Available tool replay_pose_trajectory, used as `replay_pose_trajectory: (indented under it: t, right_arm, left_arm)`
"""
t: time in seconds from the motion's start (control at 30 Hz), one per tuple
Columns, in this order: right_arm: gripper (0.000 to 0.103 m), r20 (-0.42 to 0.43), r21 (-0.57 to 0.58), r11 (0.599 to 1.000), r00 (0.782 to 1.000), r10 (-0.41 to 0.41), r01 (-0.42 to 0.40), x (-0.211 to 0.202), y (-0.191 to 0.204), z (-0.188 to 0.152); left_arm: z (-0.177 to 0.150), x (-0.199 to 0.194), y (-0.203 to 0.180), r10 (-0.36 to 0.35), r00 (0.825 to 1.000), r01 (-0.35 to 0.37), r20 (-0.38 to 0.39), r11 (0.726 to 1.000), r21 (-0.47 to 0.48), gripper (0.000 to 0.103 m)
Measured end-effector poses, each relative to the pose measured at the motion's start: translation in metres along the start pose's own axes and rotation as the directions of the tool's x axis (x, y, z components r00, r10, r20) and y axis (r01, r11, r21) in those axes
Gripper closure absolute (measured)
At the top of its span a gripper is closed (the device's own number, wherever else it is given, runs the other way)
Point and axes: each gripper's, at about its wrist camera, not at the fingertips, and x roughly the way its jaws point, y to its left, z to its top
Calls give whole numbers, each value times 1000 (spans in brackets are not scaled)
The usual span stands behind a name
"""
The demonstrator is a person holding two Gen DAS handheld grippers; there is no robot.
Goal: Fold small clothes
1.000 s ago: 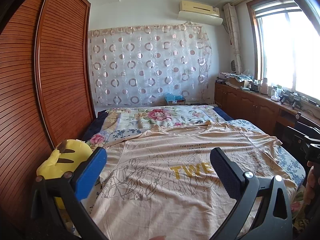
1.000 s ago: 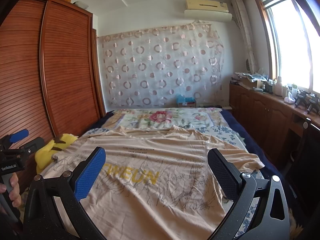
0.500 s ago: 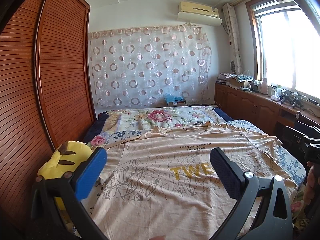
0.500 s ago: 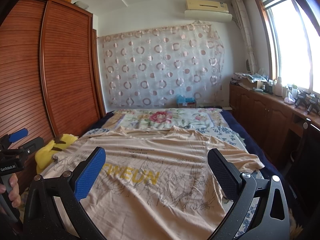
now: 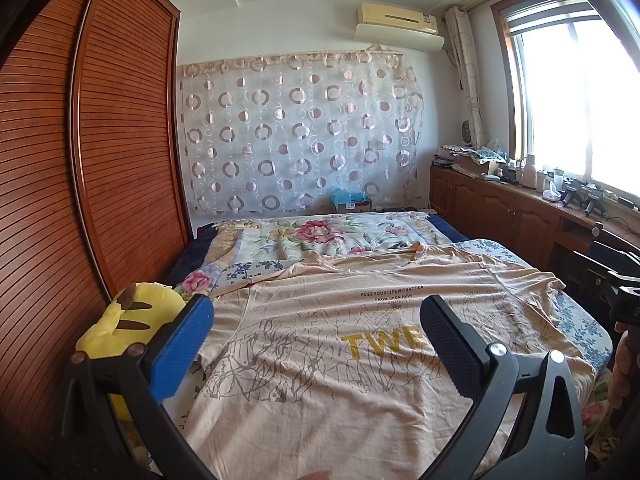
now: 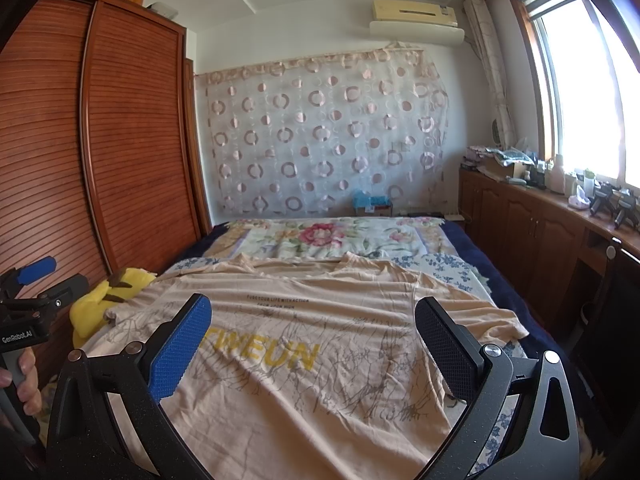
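t-shirt lay spread flat, print side up, across the near half of the bed, over the floral quilt. peach cloth, with grey line drawings and yellow letters across the chest. collar pointed toward the far curtained wall, hem toward the cameras, so long axis ran from near edge to far end of the bed. one sleeve reached out toward the yellow plush toy beside the wooden wardrobe, the other toward the window side, rumpled near the bed's edge.

left claw hovered above the shirt's lower part, toward the wardrobe side, level and aimed along the bed toward the curtain. fingers stood wide apart, blue pad on one side and black pad on the other, nothing between them and no cloth touched. seen from the right wrist view as a black handle with a blue tip at the frame's left edge, gripped by a hand.

right claw hung likewise above the shirt, more toward the window side, pointed the same way, spread wide and gripping nothing, yellow lettering showing between its pads. held near the left view's right edge by a partly visible hand.

air conditioner high on the far wall; cluttered cabinet surface ran under the window.
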Motion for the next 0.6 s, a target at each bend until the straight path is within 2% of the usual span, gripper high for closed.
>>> replay_pose_trajectory:
  t: [0.6]
  right_arm:
    - [0, 2, 0, 1000, 1000, 1, -1, 0, 1, 0]
  left_arm:
    - [5, -4, -1, 0, 1000, 0, 8, 1000, 2, 0]
